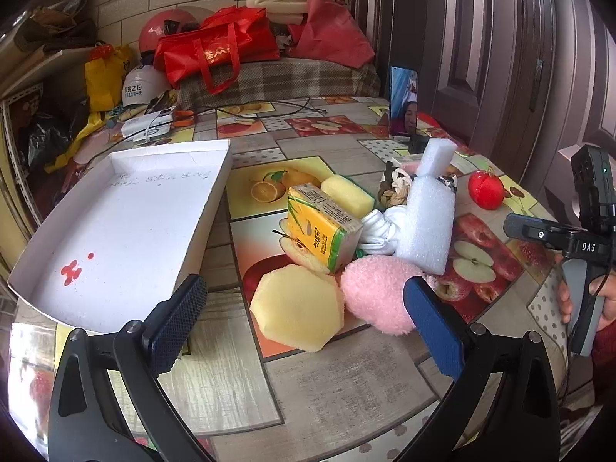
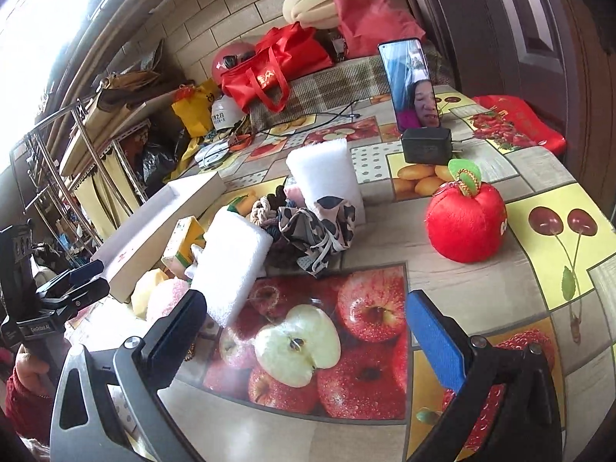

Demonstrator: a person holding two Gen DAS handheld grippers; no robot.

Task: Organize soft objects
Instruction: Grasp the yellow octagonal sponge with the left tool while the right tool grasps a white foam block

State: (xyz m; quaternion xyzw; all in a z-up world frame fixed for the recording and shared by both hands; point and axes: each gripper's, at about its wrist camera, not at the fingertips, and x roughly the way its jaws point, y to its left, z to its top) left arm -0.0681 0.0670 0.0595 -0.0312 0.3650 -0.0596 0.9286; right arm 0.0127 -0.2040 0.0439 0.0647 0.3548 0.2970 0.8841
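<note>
Foam and plush items lie heaped beside the empty white tray. Left gripper, jaws spread, frames the yellow sponge; right gripper spread, idle. Judged: first pick pending; next, lower and close.

The right gripper hung wide open over the table, its jaws empty above printed apples. A red plush apple sat apart towards the right edge. Foam blocks, a spotted cloth and a tissue pack crowded beside a white tray; a phone stood upright at the far edge.
</note>
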